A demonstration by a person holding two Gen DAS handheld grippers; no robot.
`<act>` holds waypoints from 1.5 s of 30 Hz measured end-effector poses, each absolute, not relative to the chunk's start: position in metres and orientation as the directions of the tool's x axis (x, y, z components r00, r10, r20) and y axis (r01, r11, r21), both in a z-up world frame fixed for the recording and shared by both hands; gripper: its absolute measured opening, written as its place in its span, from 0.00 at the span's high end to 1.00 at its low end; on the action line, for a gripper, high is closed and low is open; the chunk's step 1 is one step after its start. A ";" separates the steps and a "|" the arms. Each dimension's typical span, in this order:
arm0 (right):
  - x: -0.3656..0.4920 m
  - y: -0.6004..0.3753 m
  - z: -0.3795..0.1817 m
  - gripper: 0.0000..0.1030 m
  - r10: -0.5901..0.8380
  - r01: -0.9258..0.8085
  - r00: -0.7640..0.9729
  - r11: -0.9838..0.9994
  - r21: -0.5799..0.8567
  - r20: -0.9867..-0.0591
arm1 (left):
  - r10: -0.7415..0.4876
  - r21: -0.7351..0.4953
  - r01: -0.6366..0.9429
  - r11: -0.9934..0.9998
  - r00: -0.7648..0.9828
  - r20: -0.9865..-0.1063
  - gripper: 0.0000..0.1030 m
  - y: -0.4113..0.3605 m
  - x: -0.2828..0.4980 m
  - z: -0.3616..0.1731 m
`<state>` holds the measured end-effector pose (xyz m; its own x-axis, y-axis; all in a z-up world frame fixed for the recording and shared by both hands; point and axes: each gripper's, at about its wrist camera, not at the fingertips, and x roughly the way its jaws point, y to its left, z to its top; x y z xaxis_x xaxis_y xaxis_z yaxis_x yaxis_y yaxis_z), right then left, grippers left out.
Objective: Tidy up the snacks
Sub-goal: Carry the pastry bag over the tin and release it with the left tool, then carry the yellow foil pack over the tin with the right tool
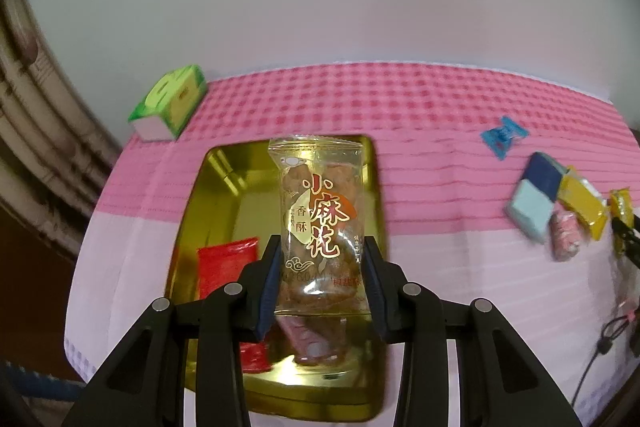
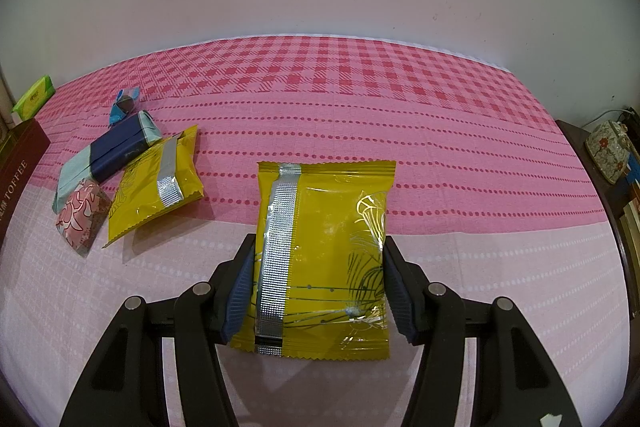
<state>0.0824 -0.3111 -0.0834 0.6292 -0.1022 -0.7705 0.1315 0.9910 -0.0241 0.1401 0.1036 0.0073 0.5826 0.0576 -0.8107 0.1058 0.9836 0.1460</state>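
Snacks status: my left gripper (image 1: 320,267) has its jaws clamped on a clear twisted-dough snack packet with red lettering (image 1: 320,223), held over the gold metal tray (image 1: 208,195). Tray already holds a red foil packet (image 1: 226,267) and what looks like a pink wrapped piece under the jaws. My right gripper (image 2: 316,279) grips a yellow foil pouch with silver seam (image 2: 324,251) above the pink checked worktop cloth (image 2: 360,107). Still loose on the cloth: second yellow pouch (image 2: 156,187), navy-and-teal bar (image 2: 108,155), pink floral sweet (image 2: 80,219), blue twist candy (image 2: 124,103). I'd call it under halfway; six items left to tray.
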 end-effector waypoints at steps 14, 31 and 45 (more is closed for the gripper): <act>0.082 -0.311 -0.083 0.47 -0.102 0.131 0.630 0.991 -0.024 -0.770 | 0.086 0.149 0.072 0.986 0.543 -0.835 0.62 0.129 0.149 -0.021; 0.083 -0.310 -0.083 0.47 -0.102 0.131 0.631 0.991 -0.025 -0.769 | 0.116 0.189 0.077 0.979 0.552 -0.826 0.59 0.129 0.152 -0.023; 0.082 -0.310 -0.082 0.47 -0.106 0.148 0.627 0.989 -0.015 -0.772 | 0.130 0.223 0.083 0.971 0.598 -0.791 0.43 0.135 0.134 -0.003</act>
<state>0.0822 -0.3101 -0.0824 0.6270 -0.1060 -0.7718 0.1484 0.9888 -0.0153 0.1338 0.1353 -0.0031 0.5979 0.1303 -0.7909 0.0831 0.9713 0.2228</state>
